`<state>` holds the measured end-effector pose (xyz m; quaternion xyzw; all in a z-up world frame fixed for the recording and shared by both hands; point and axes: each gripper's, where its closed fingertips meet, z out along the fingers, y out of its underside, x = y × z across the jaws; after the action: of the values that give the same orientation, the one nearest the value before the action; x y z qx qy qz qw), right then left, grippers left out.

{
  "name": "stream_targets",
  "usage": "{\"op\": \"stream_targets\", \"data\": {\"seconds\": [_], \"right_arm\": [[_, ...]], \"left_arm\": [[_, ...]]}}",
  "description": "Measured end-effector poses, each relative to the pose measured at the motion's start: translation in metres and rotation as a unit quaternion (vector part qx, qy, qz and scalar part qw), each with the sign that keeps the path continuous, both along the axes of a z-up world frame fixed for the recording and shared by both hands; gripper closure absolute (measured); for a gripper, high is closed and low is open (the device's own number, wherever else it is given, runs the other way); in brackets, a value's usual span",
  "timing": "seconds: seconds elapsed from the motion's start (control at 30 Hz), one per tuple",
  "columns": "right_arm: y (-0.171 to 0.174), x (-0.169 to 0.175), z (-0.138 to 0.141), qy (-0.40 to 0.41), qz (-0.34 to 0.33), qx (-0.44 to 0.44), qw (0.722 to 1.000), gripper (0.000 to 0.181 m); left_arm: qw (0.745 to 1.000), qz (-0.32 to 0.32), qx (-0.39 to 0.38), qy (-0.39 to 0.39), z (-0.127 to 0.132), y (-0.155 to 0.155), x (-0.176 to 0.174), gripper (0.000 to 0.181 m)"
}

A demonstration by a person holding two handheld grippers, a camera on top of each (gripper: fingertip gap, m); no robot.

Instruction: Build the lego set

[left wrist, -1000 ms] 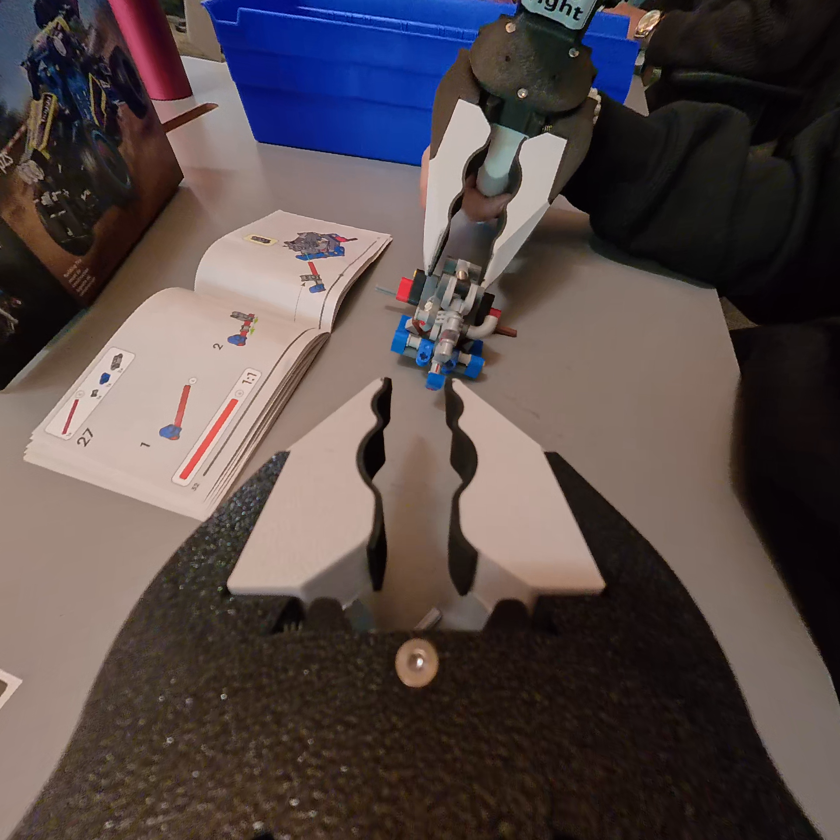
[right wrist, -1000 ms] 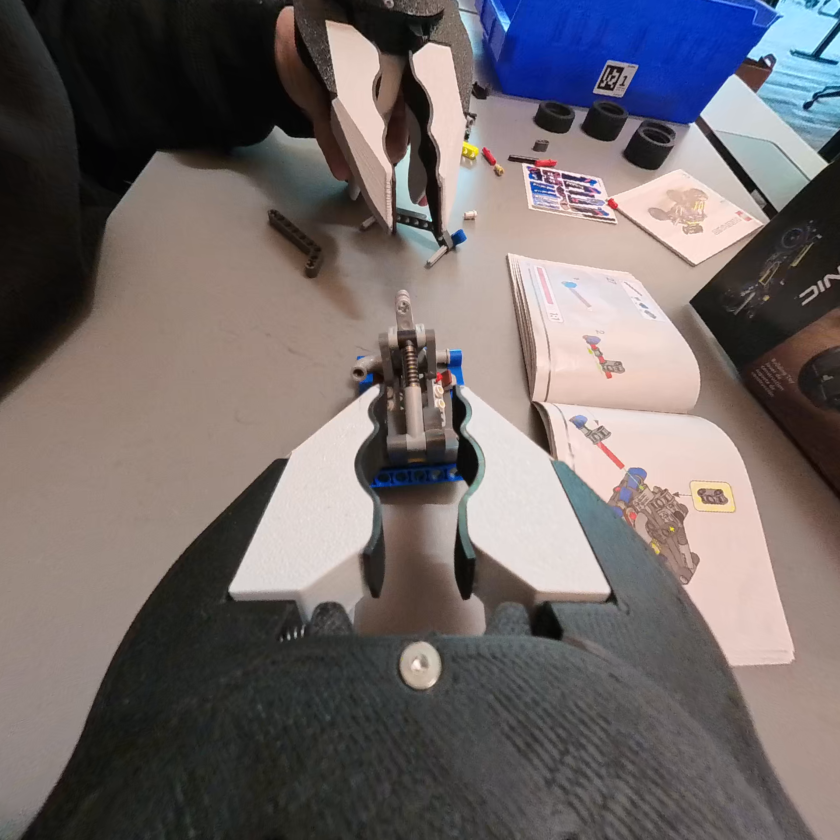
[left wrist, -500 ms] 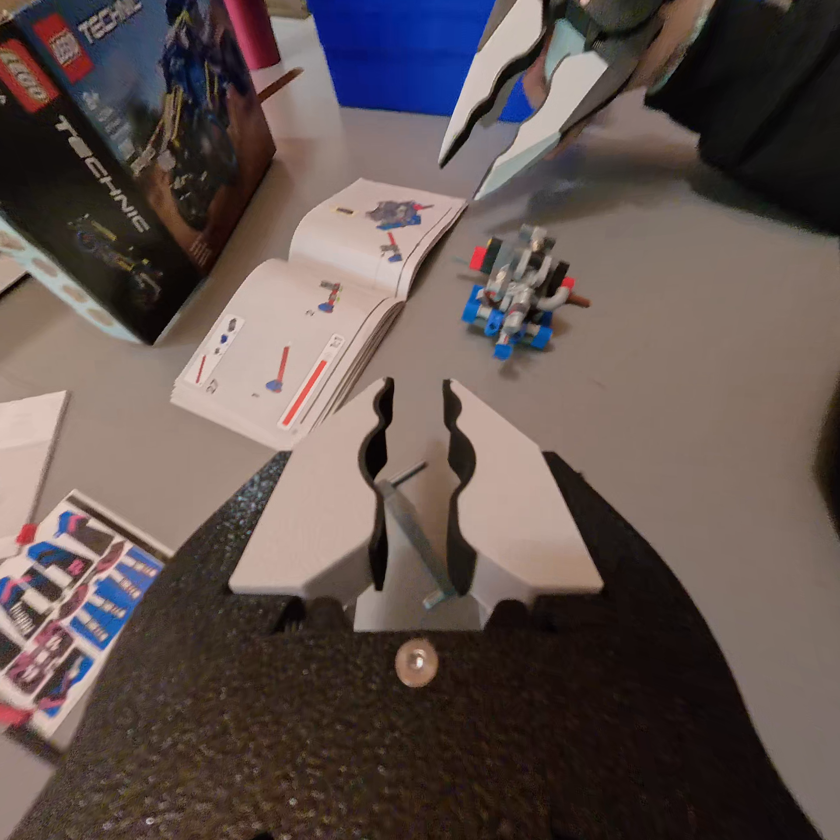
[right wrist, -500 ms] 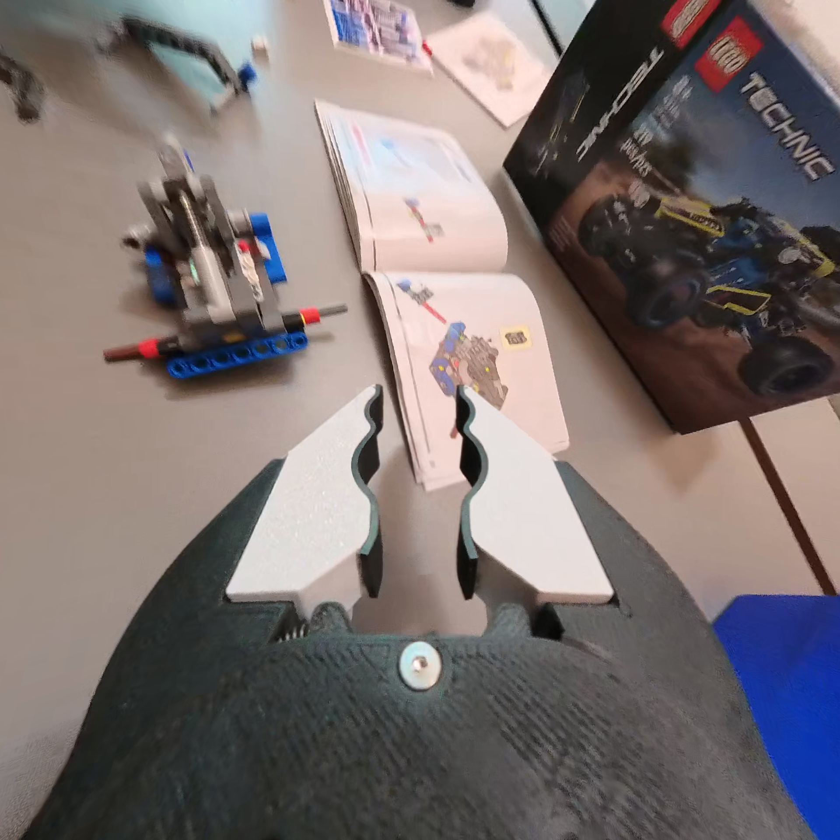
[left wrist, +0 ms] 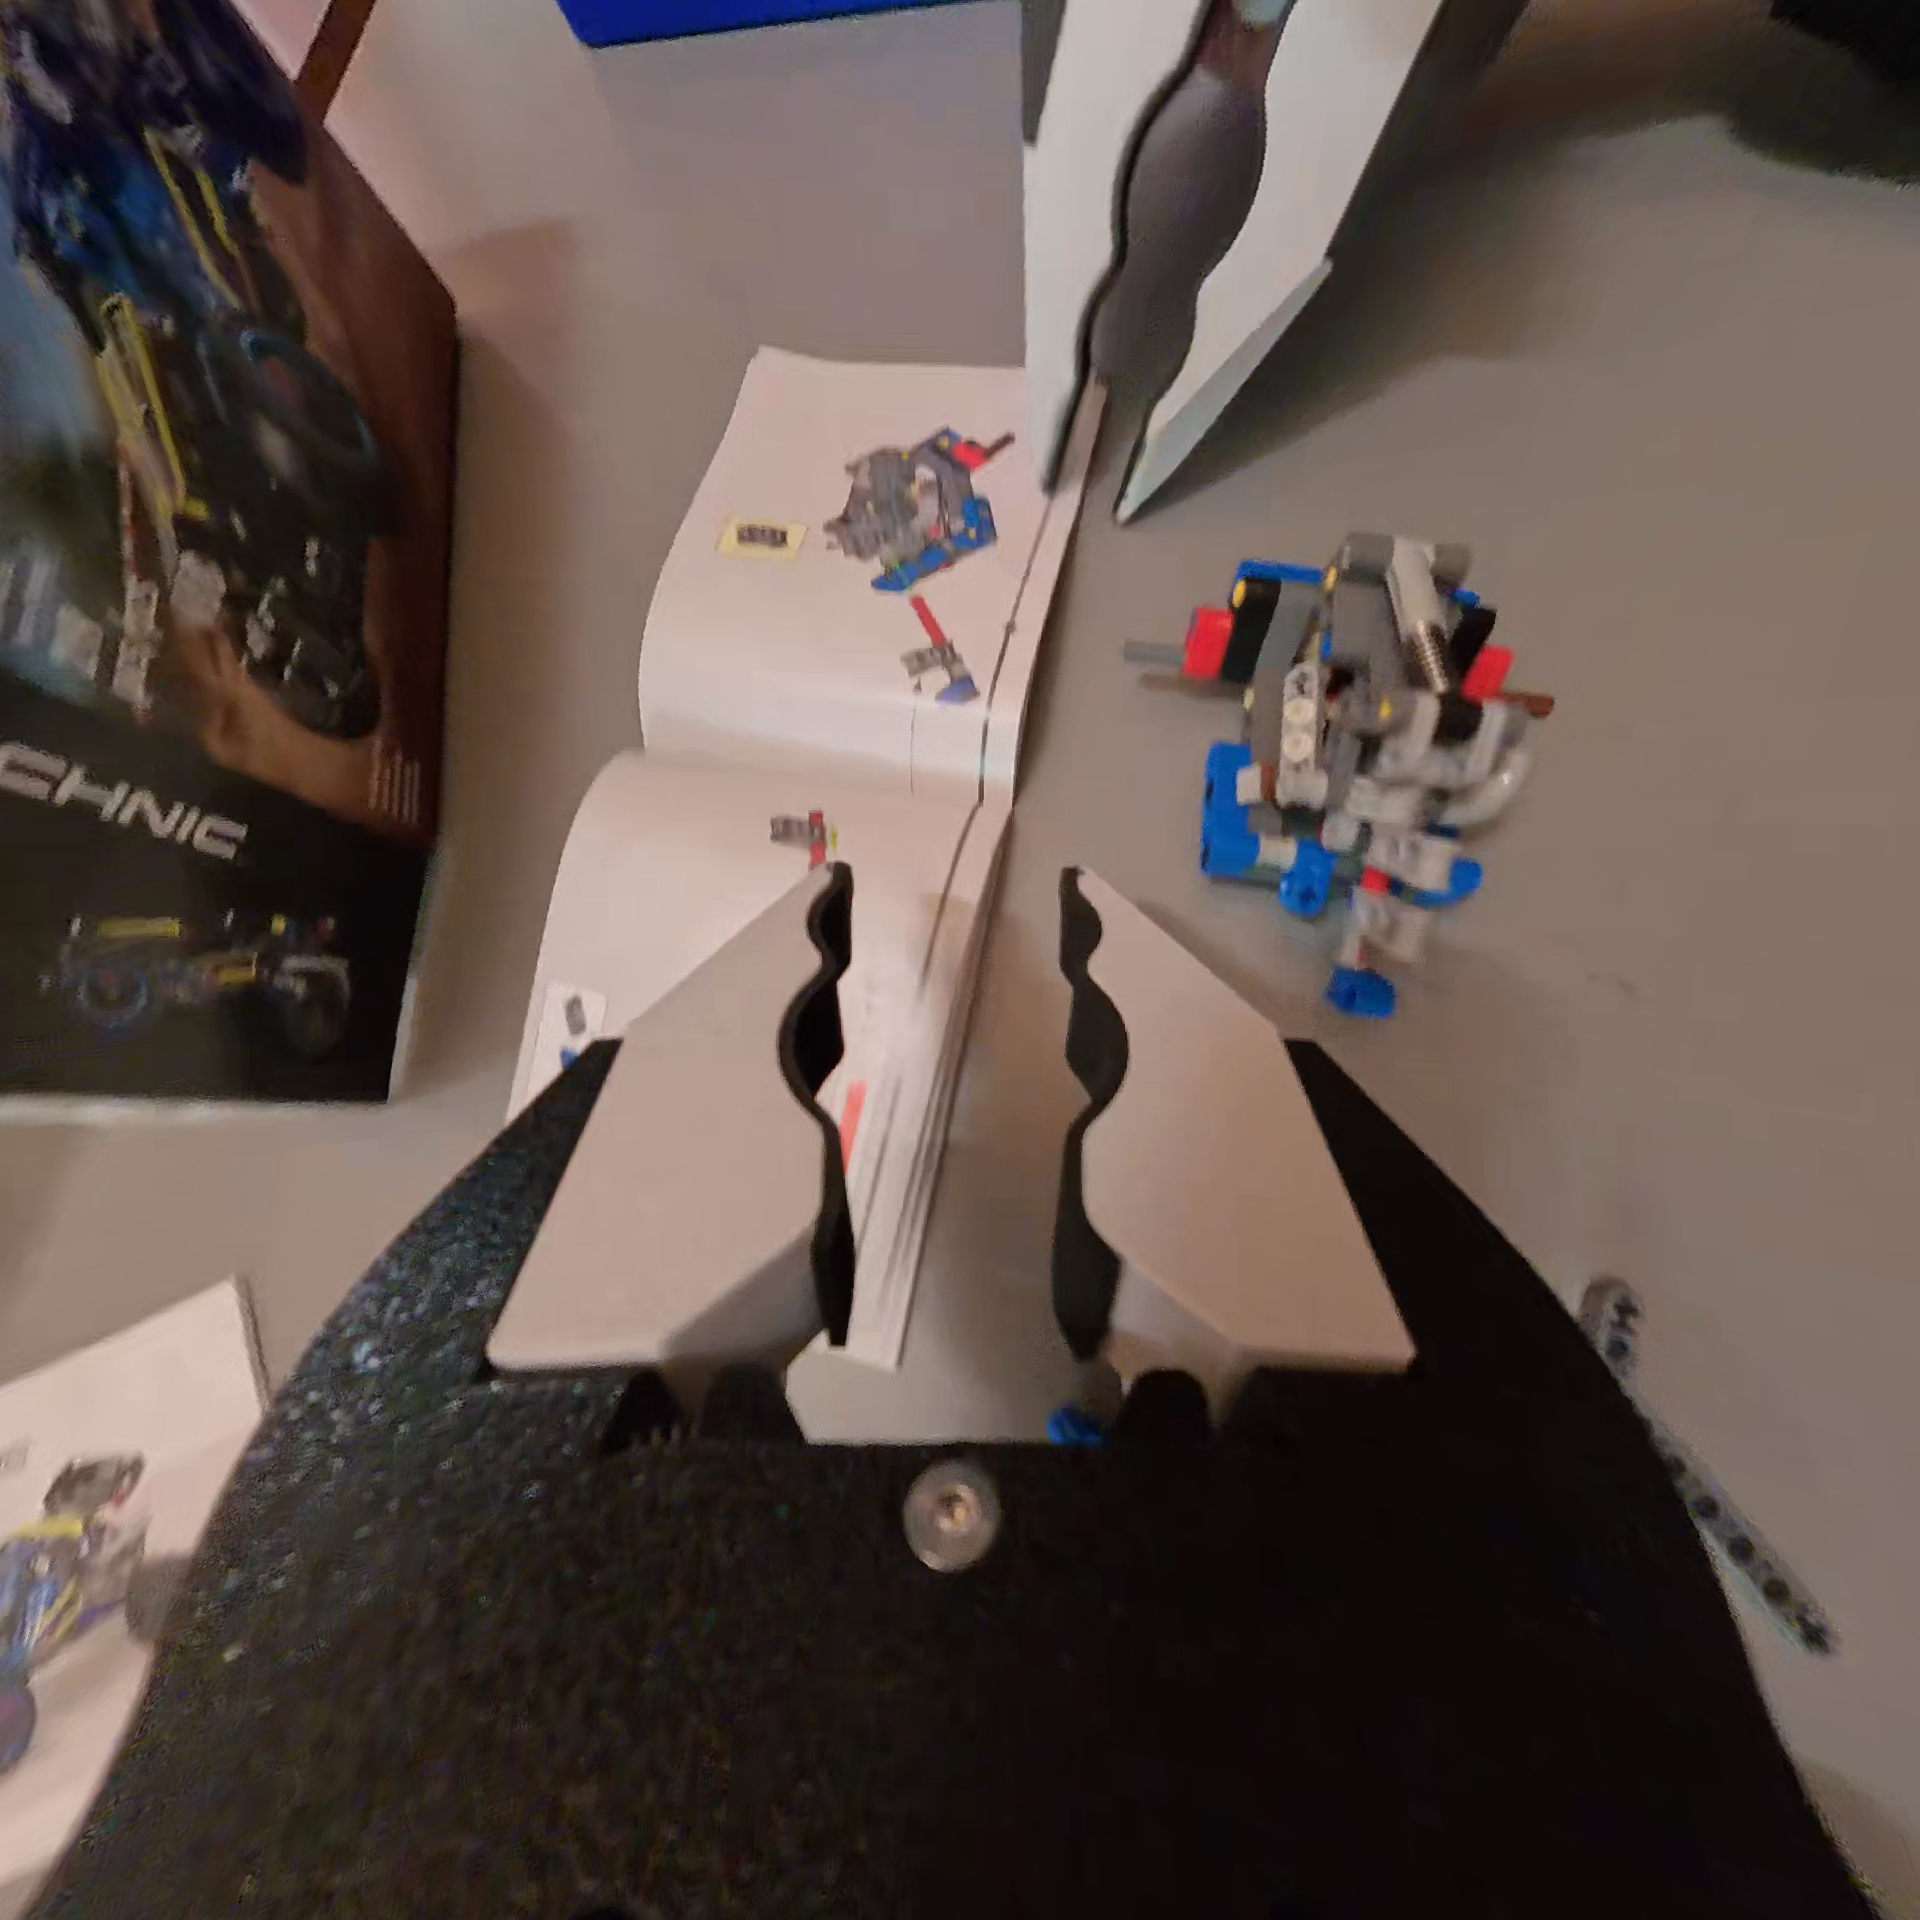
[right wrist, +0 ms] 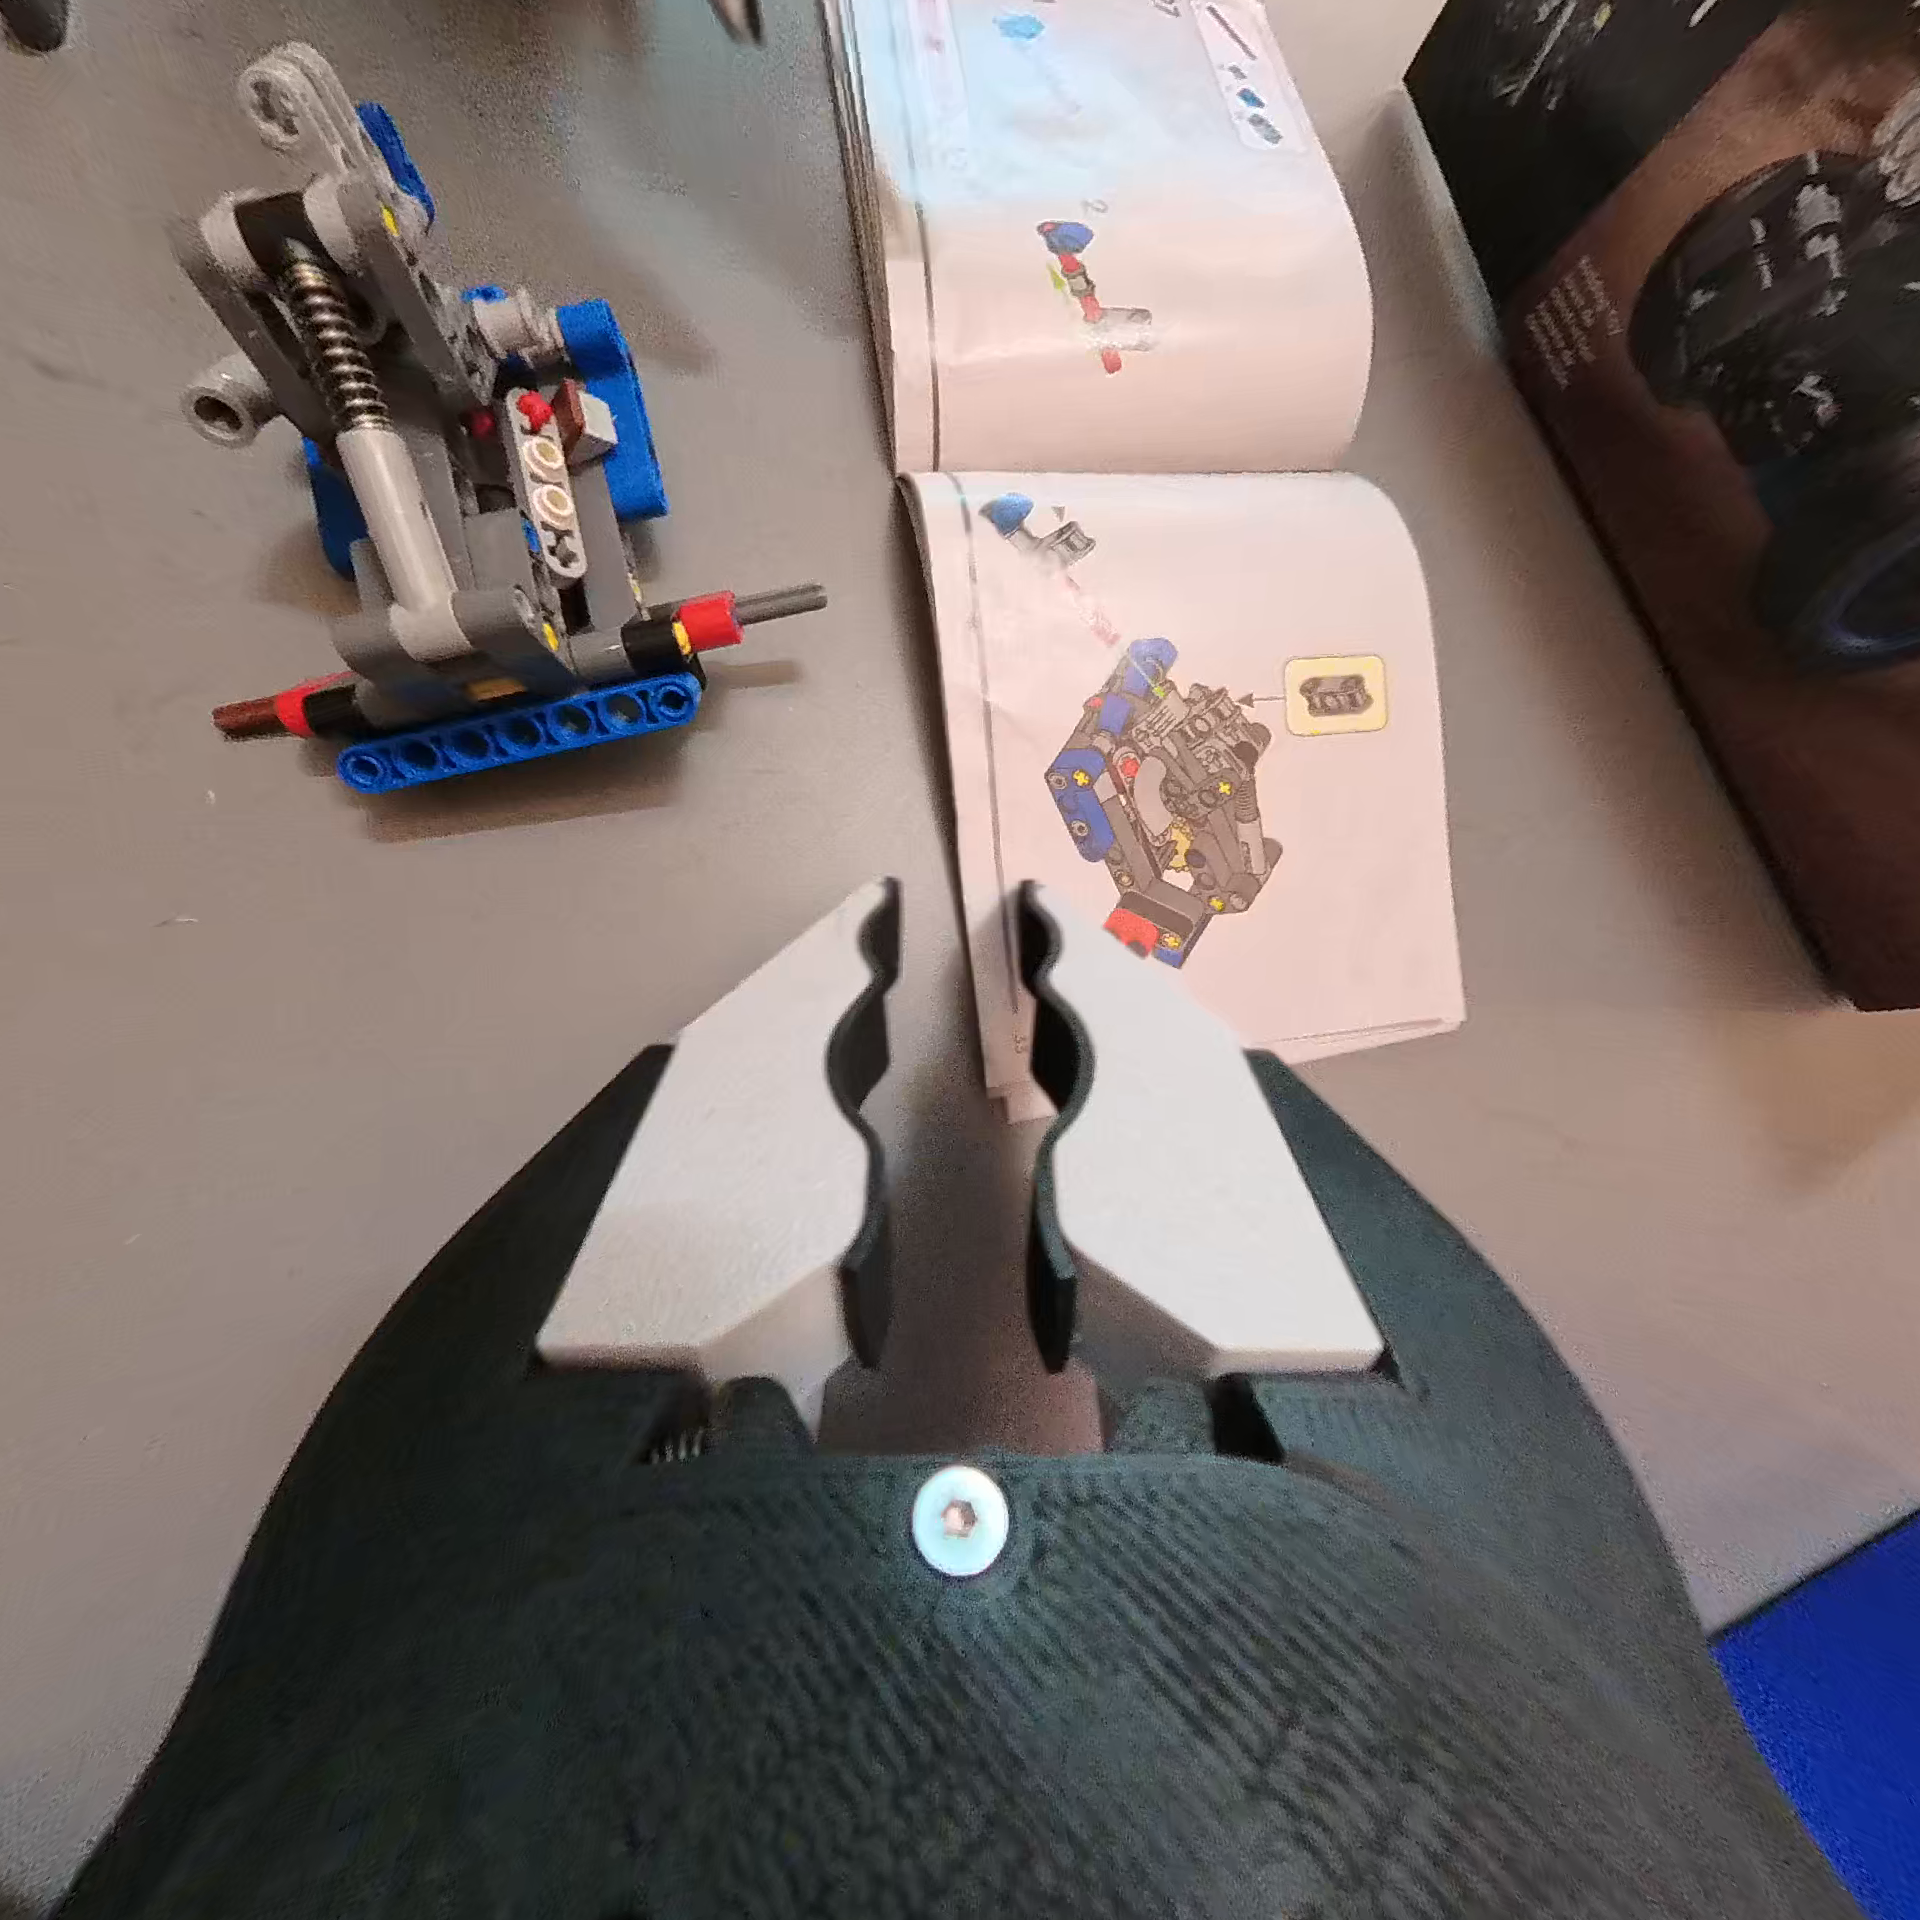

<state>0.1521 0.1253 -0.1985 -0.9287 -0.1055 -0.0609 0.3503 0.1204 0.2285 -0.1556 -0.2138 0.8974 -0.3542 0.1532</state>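
The left hand-held gripper (left wrist: 954, 904) hovers open and empty over the open instruction booklet (left wrist: 831, 665) on the grey tabletop (left wrist: 1662, 1039). The right hand-held gripper (right wrist: 958, 914) is also open, holding nothing, its tips at the booklet's near edge. The half-built lego model (right wrist: 457, 499), blue, grey and red with a spring, stands untouched on the tabletop just beside the booklet. The set's box (left wrist: 187, 623) lies on the booklet's other side.

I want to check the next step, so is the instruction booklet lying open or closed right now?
Open. The booklet lies flat on the table, two pages spread either side of the spine fold, both showing build diagrams.
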Motion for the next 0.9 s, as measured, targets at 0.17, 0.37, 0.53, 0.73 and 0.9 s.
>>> {"op": "stream_targets", "data": {"seconds": [0.17,0.37,0.53,0.73,0.9], "right_arm": [[0.006,-0.005,-0.002,-0.004,0.005,0.02,1.0,0.181],[0.012,-0.002,0.002,-0.02,-0.002,0.046,0.999,0.181],[0.003,0.006,0.013,-0.043,-0.018,0.061,0.997,0.181],[-0.008,0.023,0.013,-0.089,-0.052,0.055,0.993,0.162],[-0.01,0.027,0.007,-0.078,-0.069,0.042,0.994,0.147]], "left_arm": [[0.999,-0.042,0.009,0.008,-0.004,-0.03,0.016,0.141],[0.994,-0.094,0.054,0.018,-0.017,-0.055,0.023,0.139],[0.99,-0.1,0.1,0.013,-0.026,-0.062,0.027,0.145],[0.987,-0.074,0.141,0.002,-0.031,-0.052,0.032,0.165],[0.99,-0.056,0.128,-0.01,-0.026,-0.048,0.03,0.172]]}}
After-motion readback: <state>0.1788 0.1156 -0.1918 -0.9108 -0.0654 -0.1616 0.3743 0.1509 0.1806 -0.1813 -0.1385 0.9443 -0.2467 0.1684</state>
